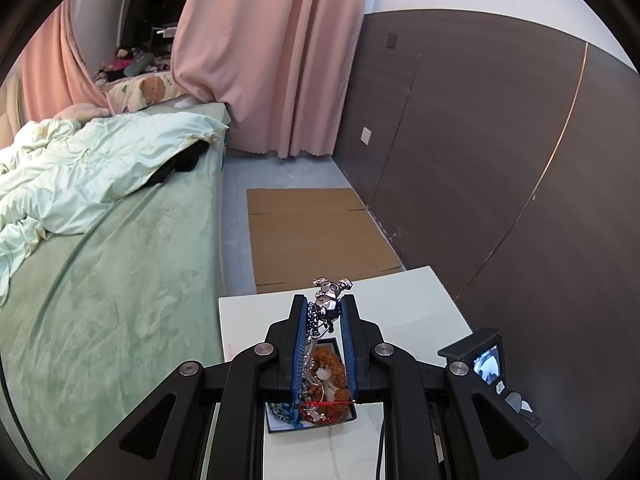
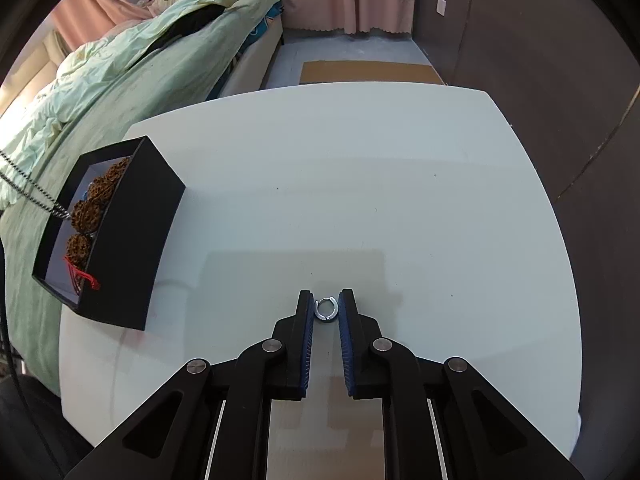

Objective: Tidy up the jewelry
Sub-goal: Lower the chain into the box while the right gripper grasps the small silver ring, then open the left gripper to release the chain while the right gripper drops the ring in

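Black linkage arms and blue ribbed pads of our left gripper (image 1: pixel 325 306) fill the near view, and its fingers are clamped on a shiny chrome figurine pendant (image 1: pixel 330 295) whose ball chain (image 1: pixel 313 322) hangs down between the pads. Beyond our hands, we see a smooth white table (image 2: pixel 360 184) with rounded corners, standing beside a bed under a soft green cover (image 1: pixel 120 280), with flat brown cardboard (image 1: pixel 316 232) on the floor. At the table's left side sits a rectangular black jewelry box (image 2: pixel 132 248), matte outside and pale inside, holding a bracelet of knobbly brown seed beads (image 2: pixel 86 212) with a red cord (image 2: pixel 80 276); the chain drops into it. Our right gripper (image 2: pixel 326 309) rests low over the table, fingers apart, flanking a small polished silver hoop earring (image 2: pixel 327 310) that lies flat between the pads, not quite touching them.
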